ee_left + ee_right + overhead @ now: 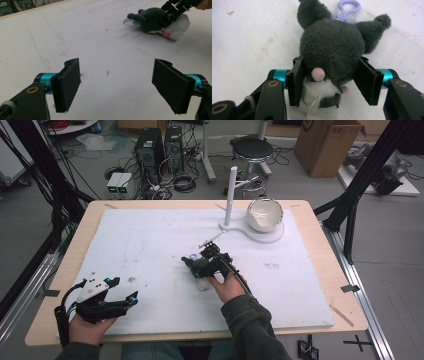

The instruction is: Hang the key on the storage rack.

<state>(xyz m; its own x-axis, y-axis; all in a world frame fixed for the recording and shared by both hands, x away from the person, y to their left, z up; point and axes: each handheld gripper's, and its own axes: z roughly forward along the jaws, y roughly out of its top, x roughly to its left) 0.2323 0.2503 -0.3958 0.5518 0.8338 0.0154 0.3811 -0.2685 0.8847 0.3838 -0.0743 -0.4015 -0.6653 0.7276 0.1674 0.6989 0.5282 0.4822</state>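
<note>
Resting my left gripper (125, 295) at the near-left table (150, 245) edge, jaws wide, nothing between | plush toy (332, 47) lying mid-table on the white board | my right gripper (332, 82) clamped on the plush, pads pressing both sides.

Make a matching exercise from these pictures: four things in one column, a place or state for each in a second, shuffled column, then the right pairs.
Things
1. plush toy
2. white bowl
3. left gripper
4. lilac clip

Places or states
A. tilted on the white stand at the far side of the table
B. jaws wide apart over bare white board, nothing between them
C. lying on the board with the right gripper clamped on its sides
D. on the board past the toy's dark head, between its ears

Pairs: 1-C, 2-A, 3-B, 4-D
</note>
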